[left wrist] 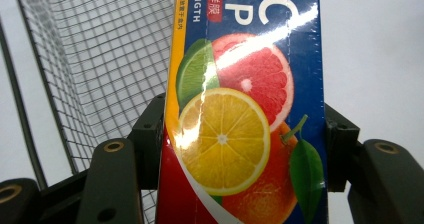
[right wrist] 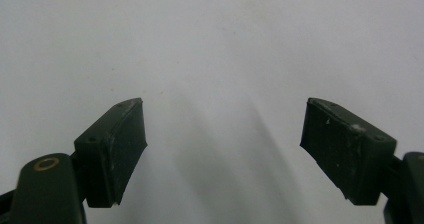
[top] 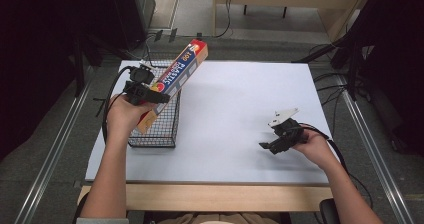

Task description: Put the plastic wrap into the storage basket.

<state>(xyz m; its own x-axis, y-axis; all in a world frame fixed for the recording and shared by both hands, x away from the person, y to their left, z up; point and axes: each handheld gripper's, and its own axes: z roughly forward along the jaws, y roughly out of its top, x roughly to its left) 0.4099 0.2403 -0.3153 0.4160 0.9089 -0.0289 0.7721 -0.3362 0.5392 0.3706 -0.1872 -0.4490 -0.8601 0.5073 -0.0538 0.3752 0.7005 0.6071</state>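
A long plastic wrap box [top: 175, 79], blue and orange with citrus fruit printed on it, is held slanted above the black wire basket [top: 162, 126] at the table's left. My left gripper [top: 145, 96] is shut on the box near its lower end. In the left gripper view the box [left wrist: 245, 109] runs up between both jaws, which press on its two sides, with the basket's mesh [left wrist: 100, 59] behind it. My right gripper [top: 272, 145] rests low over the white table at the right. It stands open [right wrist: 222, 149] with nothing between its fingers.
The white tabletop [top: 235, 109] spreads between the basket and my right hand. Cables trail from both grippers. Metal rails run along both sides of the table, and dark equipment stands at the far left and far right.
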